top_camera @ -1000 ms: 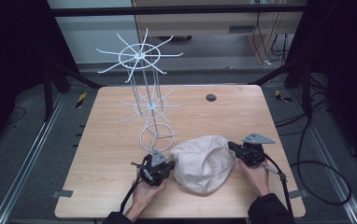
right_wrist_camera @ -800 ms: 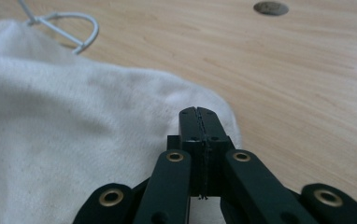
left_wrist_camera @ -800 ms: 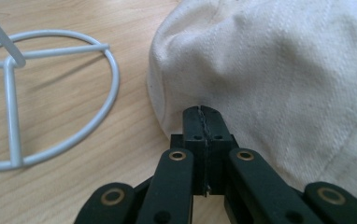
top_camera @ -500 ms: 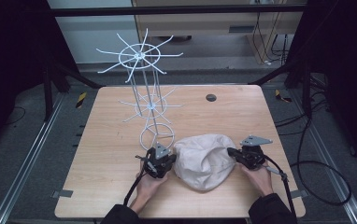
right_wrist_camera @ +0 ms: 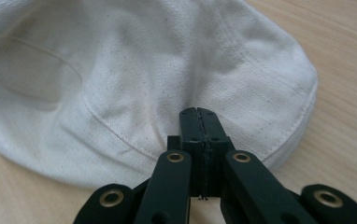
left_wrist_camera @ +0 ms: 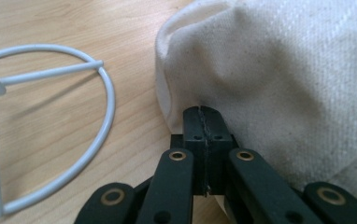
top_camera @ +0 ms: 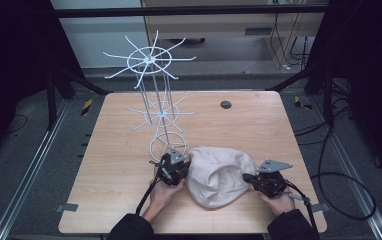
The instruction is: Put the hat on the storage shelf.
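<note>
Both black tongs, left [top_camera: 180, 170] and right [top_camera: 251, 178], pinch the soft, coarse-woven cream cap [top_camera: 218, 175] beside a white wire rack [top_camera: 151, 90] on the wooden table [top_camera: 259, 125].

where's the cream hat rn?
High view: the cream hat lies on the table's near edge, between the left gripper and right gripper, just in front of the white wire rack's base ring.

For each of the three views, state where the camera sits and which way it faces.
High view: above the person's side, facing forward and down on the table; hands, left gripper, right gripper.
Left gripper view: on that gripper, facing the cap and wire rack; shut fingers.
Right gripper view: facing the cap; shut fingers.
All share the cap.
</note>
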`<state>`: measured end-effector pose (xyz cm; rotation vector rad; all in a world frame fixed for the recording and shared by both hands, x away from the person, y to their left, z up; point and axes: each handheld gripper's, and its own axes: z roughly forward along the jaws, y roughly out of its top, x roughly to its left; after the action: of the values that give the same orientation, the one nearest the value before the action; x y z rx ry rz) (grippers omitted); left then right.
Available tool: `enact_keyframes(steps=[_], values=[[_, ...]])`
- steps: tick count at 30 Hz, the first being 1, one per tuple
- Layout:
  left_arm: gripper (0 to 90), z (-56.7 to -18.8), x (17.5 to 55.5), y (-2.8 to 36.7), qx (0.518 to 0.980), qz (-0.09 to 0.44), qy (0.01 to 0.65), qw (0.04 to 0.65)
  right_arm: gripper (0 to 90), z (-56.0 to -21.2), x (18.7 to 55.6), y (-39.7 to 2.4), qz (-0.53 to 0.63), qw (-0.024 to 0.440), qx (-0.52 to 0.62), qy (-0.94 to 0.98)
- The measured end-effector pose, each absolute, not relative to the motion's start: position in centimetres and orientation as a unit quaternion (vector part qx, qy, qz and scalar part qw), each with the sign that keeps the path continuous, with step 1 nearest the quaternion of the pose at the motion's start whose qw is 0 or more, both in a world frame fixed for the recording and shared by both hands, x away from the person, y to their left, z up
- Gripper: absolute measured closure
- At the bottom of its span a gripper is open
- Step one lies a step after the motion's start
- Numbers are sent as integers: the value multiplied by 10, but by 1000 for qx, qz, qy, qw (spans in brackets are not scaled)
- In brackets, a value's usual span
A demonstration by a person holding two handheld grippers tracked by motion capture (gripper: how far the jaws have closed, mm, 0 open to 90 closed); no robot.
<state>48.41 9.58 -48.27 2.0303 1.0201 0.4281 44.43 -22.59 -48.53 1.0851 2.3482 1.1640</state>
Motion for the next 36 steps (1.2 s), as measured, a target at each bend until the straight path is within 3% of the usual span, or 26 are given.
enact_keyframes(steps=[10,16,22,29,36], values=[[898,-469,469,125,797,185,412,401,900,-476,432,-229,425,160,375,808],[898,-467,433,143,805,171,403,402,900,-474,455,-242,430,204,417,774],[898,-474,408,132,820,152,379,401,900,-485,483,-249,418,212,452,760],[898,-482,412,108,831,150,360,398,900,-494,491,-248,391,212,436,782],[898,-483,429,106,825,164,372,393,900,-492,478,-250,389,180,414,804]])
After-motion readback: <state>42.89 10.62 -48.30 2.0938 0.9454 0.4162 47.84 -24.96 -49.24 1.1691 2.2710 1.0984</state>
